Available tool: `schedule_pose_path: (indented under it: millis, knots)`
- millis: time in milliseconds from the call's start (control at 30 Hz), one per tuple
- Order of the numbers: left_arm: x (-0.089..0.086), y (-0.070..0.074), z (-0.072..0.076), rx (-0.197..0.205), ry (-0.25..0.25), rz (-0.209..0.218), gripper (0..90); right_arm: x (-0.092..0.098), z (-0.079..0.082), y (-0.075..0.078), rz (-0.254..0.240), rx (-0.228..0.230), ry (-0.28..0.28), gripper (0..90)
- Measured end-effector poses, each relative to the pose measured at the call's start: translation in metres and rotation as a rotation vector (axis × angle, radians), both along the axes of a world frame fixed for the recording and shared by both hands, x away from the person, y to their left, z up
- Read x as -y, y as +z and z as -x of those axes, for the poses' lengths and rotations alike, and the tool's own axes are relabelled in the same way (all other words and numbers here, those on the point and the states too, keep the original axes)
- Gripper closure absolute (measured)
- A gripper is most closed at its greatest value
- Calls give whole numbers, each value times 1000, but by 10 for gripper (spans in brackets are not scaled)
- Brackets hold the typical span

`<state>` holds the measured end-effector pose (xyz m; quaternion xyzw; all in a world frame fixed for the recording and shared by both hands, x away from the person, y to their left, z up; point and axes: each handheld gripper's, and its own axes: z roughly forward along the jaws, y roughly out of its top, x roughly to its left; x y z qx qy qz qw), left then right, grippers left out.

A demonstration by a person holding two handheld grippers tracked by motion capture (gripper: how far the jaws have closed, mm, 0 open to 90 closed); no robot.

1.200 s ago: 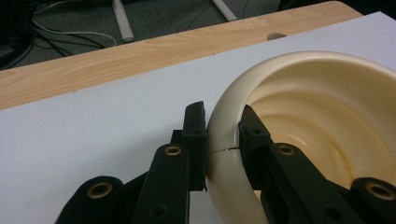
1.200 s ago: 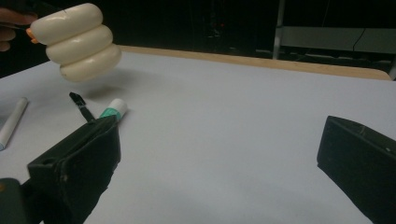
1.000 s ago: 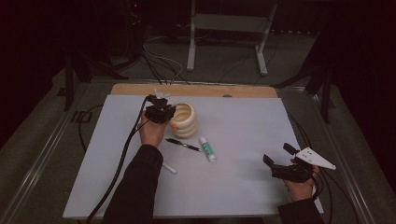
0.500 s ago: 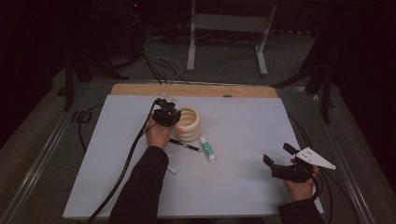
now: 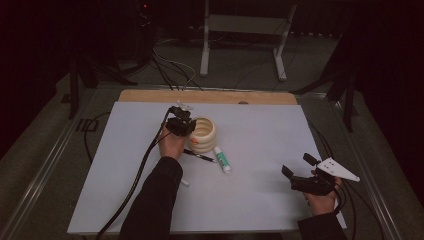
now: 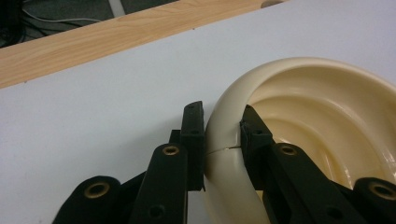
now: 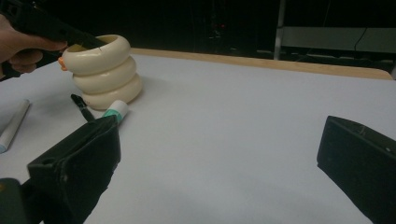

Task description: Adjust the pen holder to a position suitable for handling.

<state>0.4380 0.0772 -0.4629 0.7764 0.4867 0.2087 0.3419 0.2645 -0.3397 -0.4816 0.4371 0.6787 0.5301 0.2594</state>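
Note:
A cream ribbed holder (image 5: 206,135) of three stacked rings stands upright on the white sheet (image 5: 260,130), left of the middle. My left gripper (image 5: 181,125) is shut on its near-left rim. In the left gripper view the left gripper (image 6: 222,122) has one jaw outside the wall and one inside the holder (image 6: 327,112). My right gripper (image 5: 296,164) hovers open near the front right, holding nothing. Seen from the right gripper (image 7: 219,140), the holder (image 7: 102,70) stands far off at the upper left.
A black pen (image 5: 200,156) and a white glue stick with a green cap (image 5: 222,160) lie just in front of the holder. A small white tube (image 5: 184,182) lies by the left forearm. A wooden strip (image 5: 210,96) borders the sheet's far edge. Cables trail from both grippers.
The left hand has shifted slightly right and toward me, its jaws still on the holder's rim. The right hand has kept still.

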Motion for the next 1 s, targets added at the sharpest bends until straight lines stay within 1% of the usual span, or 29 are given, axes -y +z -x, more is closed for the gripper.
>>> schedule_pose_path:
  millis: [67, 167, 200, 267, 333, 400, 467, 500, 567, 600, 667, 800, 1000]
  knots:
    - [0, 0, 0, 2, -5, 10, 764, 0, 0, 0, -1, 0, 0, 1]
    - [-1, 0, 0, 6, -20, 41, 746, 0, 0, 0, -2, 0, -1, 1]
    - [-1, 0, 0, 11, -26, 69, 698, 0, 0, 0, -2, 0, 0, 1]
    - [-3, 2, 1, 37, -31, 121, 546, 1, 0, 0, -2, 2, -2, 1]
    - [-5, 5, 3, 65, -30, 151, 401, 1, 0, 0, -4, 4, -3, 1]
    - [-7, 8, 4, 78, -23, 167, 273, 1, 0, 0, -8, 3, -5, 1]
    - [-8, 10, 5, 84, -26, 177, 154, 2, 0, 0, -8, 4, -6, 1]
    - [-9, 11, 6, 85, -32, 173, 130, 2, 0, 0, -9, 5, -6, 1]
    - [-11, 12, 6, 83, -53, 183, 15, 1, 0, 0, -9, 5, -8, 1]
    - [-12, 13, 7, 88, -55, 187, 1, 1, 0, 0, -9, 4, -8, 1]
    - [-14, 15, 10, 106, -59, 189, 0, 2, 0, 0, -9, 4, -9, 1]
    - [-20, 20, 12, 121, -65, 200, 0, 2, 0, 0, -11, 7, -11, 1]
    - [-28, 25, 19, 139, -73, 202, 0, 3, 0, 0, -12, 5, -15, 1]
